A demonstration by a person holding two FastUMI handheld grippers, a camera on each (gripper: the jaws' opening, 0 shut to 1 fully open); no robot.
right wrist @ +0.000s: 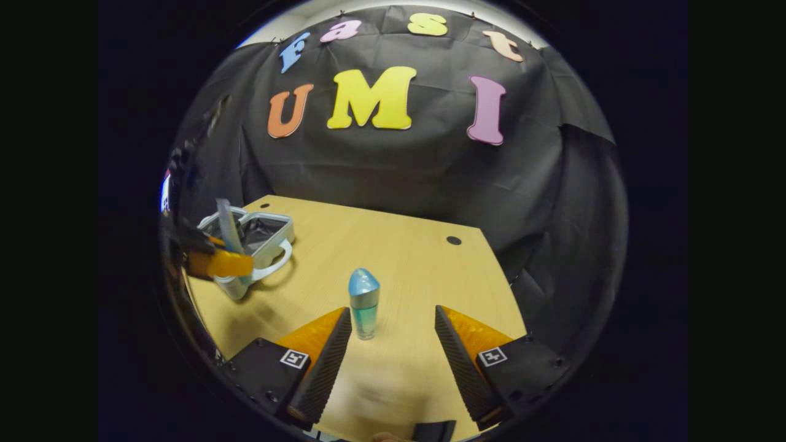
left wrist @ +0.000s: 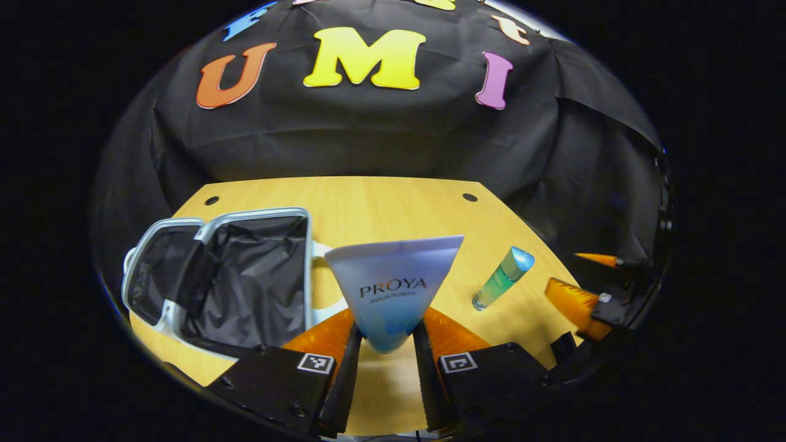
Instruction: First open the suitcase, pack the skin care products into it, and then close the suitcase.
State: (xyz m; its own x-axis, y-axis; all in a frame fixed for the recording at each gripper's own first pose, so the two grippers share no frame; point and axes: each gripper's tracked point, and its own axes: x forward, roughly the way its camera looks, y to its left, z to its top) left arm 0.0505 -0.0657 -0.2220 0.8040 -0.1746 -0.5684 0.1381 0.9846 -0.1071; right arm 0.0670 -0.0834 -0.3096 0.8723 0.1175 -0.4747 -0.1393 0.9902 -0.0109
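The left gripper (left wrist: 387, 350) is clamped on the narrow cap end of a pale blue-and-white tube (left wrist: 393, 288), both fingers pressing its sides, the broad crimped end pointing away. Held by the stiff cap, the soft body is not squashed and can probably go in wide end first. Just left of the tube and slightly beyond it the suitcase (left wrist: 245, 270) lies open on the table (left wrist: 393, 209), lid folded back and dark lining bare, so opening looks done and packing is underway; the tube sits just beside its rim.

The right gripper (right wrist: 393, 344) stands wide open, gripping nothing, its fingers either side of a small green bottle with a blue cap (right wrist: 364, 304). The bottle lies on the table well right of the suitcase, nearer one finger than the other, and I judge it the next item to be grasped.

Beyond the suitcase, the table runs back to the black cloth wall.
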